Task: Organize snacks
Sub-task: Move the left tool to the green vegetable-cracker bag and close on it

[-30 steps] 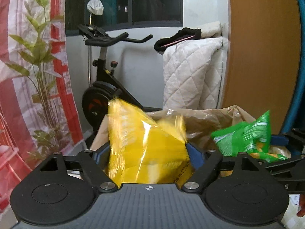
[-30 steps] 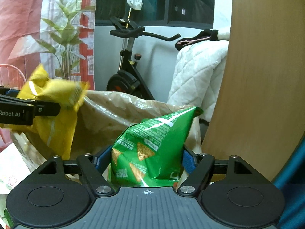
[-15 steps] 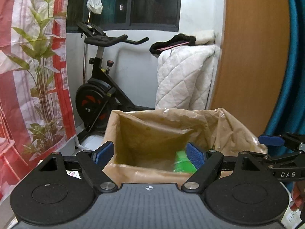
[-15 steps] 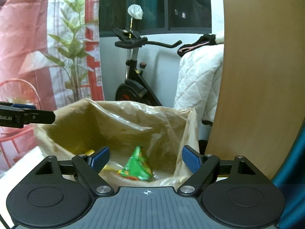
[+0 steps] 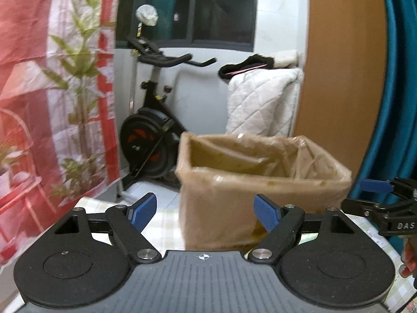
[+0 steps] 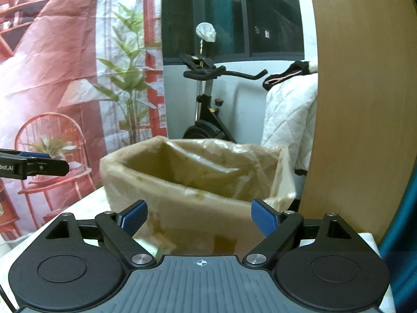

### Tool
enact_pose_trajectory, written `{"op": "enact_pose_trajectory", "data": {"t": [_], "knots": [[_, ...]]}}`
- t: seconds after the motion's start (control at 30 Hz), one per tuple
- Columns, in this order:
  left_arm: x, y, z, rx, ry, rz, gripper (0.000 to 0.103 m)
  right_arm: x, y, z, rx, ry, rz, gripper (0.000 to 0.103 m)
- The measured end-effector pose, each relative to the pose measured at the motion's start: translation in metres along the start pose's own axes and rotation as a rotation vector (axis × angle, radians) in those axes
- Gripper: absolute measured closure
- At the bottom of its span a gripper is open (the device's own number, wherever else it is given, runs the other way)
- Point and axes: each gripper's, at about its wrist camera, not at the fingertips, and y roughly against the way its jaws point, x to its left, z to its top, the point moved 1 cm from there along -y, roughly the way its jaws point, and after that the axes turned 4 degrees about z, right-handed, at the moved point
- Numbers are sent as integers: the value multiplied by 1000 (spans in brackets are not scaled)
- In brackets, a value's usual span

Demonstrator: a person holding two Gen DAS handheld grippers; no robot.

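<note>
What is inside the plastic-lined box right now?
Only the upper inner walls of the plastic-lined box show, brown liner and nothing else. Its near wall covers the bottom in both wrist views, so any snacks lying there cannot be seen.

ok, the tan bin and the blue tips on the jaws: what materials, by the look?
Bin: stiff box, likely cardboard, under a thin translucent plastic liner; glossy wrinkles and loose folds over the rim show it. Blue pads: matte, probably rubber or soft plastic; no glare, flat colour. Neither is certain.
</note>
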Motion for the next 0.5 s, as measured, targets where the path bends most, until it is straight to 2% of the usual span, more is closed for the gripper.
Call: {"op": "enact_pose_trajectory", "data": {"t": [0.1,0.27,0.4,0.5], "knots": [[6,7,-15,21,9,18,26,7,1,-17,24,-2,7,19],[13,16,-43,74,18,11,27,15,-3,-47,74,-14,22,21],[13,15,-63,123,18,-27,32,25,-11,-65,125,2,42,25],[11,11,-75,147,13,-63,32,38,-16,-73,147,64,60,25]]}}
